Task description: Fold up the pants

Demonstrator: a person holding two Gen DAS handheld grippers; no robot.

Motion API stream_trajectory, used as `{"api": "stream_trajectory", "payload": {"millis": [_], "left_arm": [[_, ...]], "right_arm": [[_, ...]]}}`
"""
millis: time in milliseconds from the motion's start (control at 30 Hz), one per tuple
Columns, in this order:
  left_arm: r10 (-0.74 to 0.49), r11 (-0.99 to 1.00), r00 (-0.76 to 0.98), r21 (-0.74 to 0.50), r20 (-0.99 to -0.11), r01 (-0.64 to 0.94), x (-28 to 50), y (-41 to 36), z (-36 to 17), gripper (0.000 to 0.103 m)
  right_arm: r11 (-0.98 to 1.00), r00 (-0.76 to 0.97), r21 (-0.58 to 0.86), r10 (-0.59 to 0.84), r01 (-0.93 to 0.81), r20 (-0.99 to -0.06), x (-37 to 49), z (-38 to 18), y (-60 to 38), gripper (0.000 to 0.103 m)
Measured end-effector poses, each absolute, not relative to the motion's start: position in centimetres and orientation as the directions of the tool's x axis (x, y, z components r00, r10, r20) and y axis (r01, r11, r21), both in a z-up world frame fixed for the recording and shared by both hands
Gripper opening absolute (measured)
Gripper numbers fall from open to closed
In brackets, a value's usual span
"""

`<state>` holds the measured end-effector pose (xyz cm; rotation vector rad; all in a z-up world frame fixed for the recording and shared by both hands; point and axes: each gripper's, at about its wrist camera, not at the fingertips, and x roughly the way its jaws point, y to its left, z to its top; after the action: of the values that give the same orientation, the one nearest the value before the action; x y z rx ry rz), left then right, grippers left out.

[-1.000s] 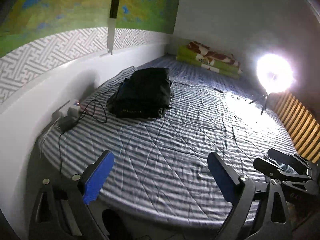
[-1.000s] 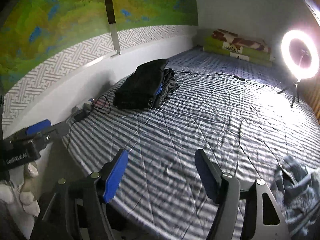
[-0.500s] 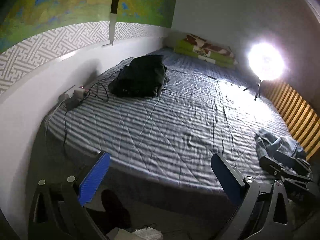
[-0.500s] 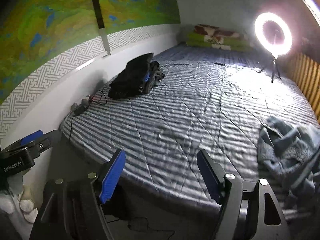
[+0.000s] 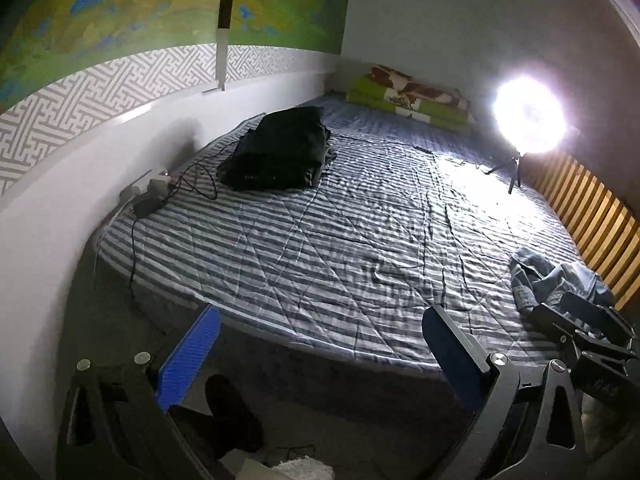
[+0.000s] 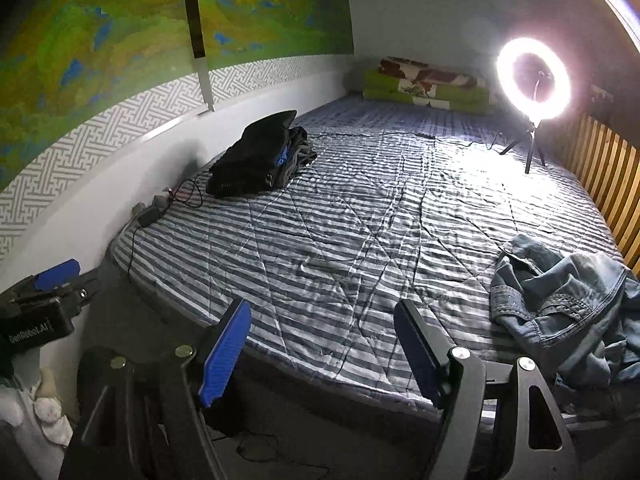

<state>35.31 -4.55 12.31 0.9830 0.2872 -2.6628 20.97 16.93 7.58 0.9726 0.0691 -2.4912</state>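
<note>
1. Pants [image 6: 560, 304] of faded blue denim lie crumpled in a loose heap at the near right corner of the bed [image 6: 360, 232], close to its front edge; in the left wrist view the same heap [image 5: 556, 280] sits just beyond the other gripper's body.
2. Nothing touches the denim: both grippers are off the fabric and short of the mattress edge.
3. The right gripper [image 6: 322, 350] has its blue pads spread wide with only striped cover visible between them; the heap lies to the right of its right finger.
4. The left gripper [image 5: 316, 354] is likewise spread apart and empty, its fingers framing the front edge of the bed and the dark floor below.
5. The striped blue and white cover is wrinkled and bare across the middle.
6. A stack of dark folded clothes [image 6: 256, 160] rests at the far left of the bed, near the wall.
7. Beside that stack, a power strip with black cables [image 5: 156, 196] lies at the left edge of the mattress.
8. A lit ring light [image 6: 534, 80] on a small tripod stands on the bed's far right.
9. Green and brown folded bedding [image 6: 428, 88] lies against the back wall.
10. Wooden slats [image 6: 612, 184] run along the right side.
</note>
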Motion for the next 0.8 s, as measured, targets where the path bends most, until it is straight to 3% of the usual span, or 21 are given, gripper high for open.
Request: {"api": "stream_trajectory", "payload": {"millis": [800], "left_arm": [[-0.193, -0.941, -0.720, -0.083, -0.667, 0.329, 35.0, -5.3, 11.4, 0.102]], "right_arm": [[-0.893, -0.639, 0.103, -0.391, 0.439, -0.663, 21.1, 7.0, 16.5, 0.071]]}}
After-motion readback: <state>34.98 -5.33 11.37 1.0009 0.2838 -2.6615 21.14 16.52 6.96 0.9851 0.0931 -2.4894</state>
